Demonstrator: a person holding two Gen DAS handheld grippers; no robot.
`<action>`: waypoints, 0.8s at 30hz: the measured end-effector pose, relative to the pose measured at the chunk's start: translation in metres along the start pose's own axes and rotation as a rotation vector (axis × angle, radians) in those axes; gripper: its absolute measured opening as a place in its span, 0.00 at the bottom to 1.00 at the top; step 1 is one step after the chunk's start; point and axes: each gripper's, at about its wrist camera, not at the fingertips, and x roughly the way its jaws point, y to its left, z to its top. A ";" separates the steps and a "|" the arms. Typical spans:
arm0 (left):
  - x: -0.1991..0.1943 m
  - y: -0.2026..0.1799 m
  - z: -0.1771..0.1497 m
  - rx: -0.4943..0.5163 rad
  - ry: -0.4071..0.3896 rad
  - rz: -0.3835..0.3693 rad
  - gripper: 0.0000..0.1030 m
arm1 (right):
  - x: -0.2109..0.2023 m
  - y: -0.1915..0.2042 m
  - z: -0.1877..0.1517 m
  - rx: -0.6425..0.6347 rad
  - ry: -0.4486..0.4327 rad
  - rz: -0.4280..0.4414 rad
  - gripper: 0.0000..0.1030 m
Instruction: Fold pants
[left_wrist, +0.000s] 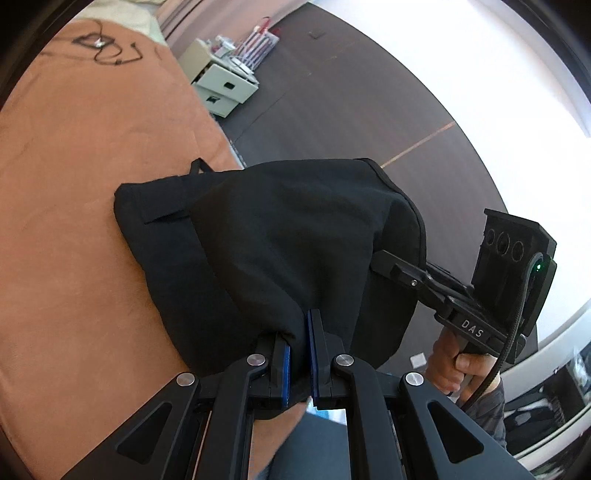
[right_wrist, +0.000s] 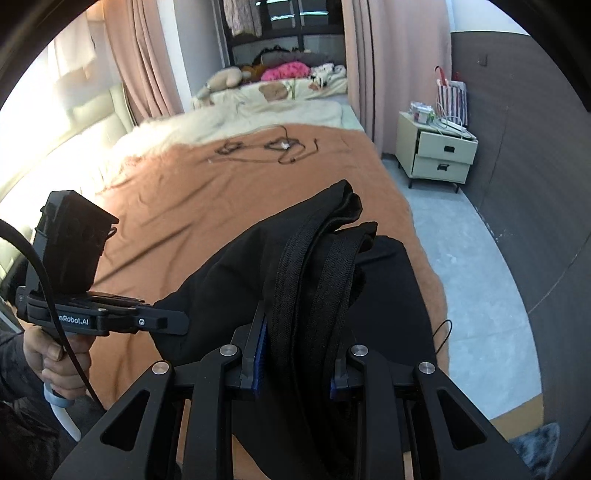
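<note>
Black pants (left_wrist: 280, 236) hang bunched over the edge of a bed with an orange-brown blanket (left_wrist: 74, 206). My left gripper (left_wrist: 300, 332) is shut on a thin fold of the fabric between its blue pads. In the left wrist view my right gripper (left_wrist: 376, 260) reaches in from the right, its tips buried in the cloth. My right gripper (right_wrist: 295, 332) is shut on the thick ribbed waistband (right_wrist: 314, 266) of the pants (right_wrist: 236, 280). My left gripper (right_wrist: 184, 323) comes in from the left there, its tips in the fabric, a hand (right_wrist: 59, 365) on its handle.
A black cable (right_wrist: 273, 146) lies on the blanket (right_wrist: 207, 199) farther up the bed, with pillows and soft toys (right_wrist: 280, 74) beyond. A pale two-drawer nightstand (right_wrist: 437, 155) stands right of the bed on a grey floor (right_wrist: 454, 258). Pink curtains (right_wrist: 136, 62) hang behind.
</note>
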 end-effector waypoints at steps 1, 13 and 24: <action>0.002 0.003 0.001 -0.009 -0.008 -0.001 0.08 | 0.005 -0.001 0.007 -0.003 0.006 -0.005 0.21; 0.028 0.060 0.006 -0.136 0.042 0.080 0.30 | 0.037 0.003 0.012 0.187 0.106 -0.250 0.50; 0.034 0.085 0.035 -0.211 0.039 0.035 0.43 | -0.021 0.033 -0.055 0.382 -0.017 -0.172 0.50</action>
